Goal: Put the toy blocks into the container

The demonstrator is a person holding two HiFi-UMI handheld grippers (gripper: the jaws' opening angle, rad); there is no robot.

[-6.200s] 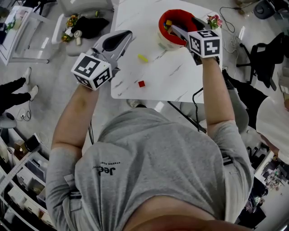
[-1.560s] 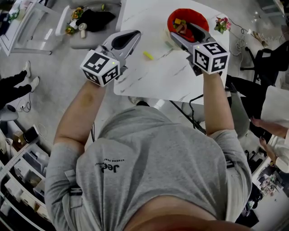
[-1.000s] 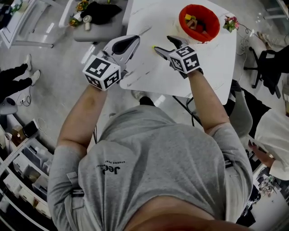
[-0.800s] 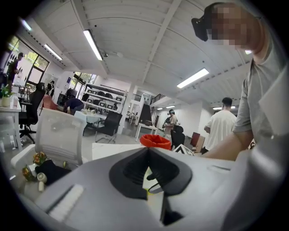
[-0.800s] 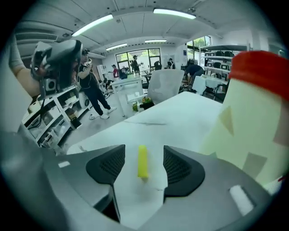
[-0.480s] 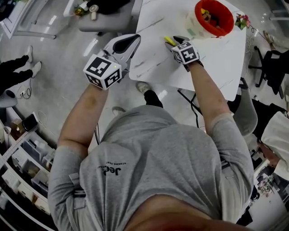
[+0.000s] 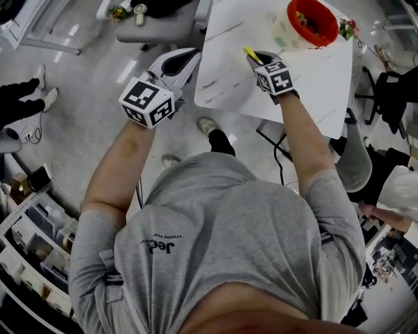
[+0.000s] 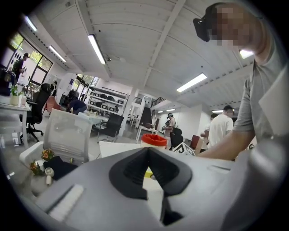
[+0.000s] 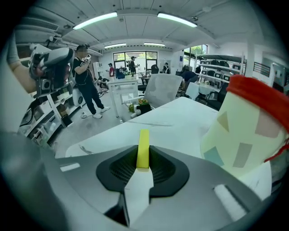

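1. Your right gripper (image 9: 143, 157) is closing its jaws on the yellow block (image 9: 143, 149). The block stands between the tips, touching both pads, with its far end sticking out past them.
2. In the head view that right gripper (image 7: 257, 59) is low over the white table (image 7: 313, 72), and the yellow block (image 7: 251, 54) lies near the table's left edge.
3. Your left gripper (image 8: 148, 151) has its jaw tips together with nothing between them. The head view shows the left gripper (image 7: 175, 64) just off the table's left edge, over the floor.
4. The container (image 9: 244, 131) stands close on the right of the block. In the head view the container (image 7: 282, 27) sits far and right of it, with coloured blocks (image 7: 307, 16) inside its red rim.
5. Bare tabletop lies between the block and the container, and more spreads to the near right.
6. The container's pale wall shows only coloured patches. The print on your grey shirt (image 7: 215, 241) is too small to read surely.
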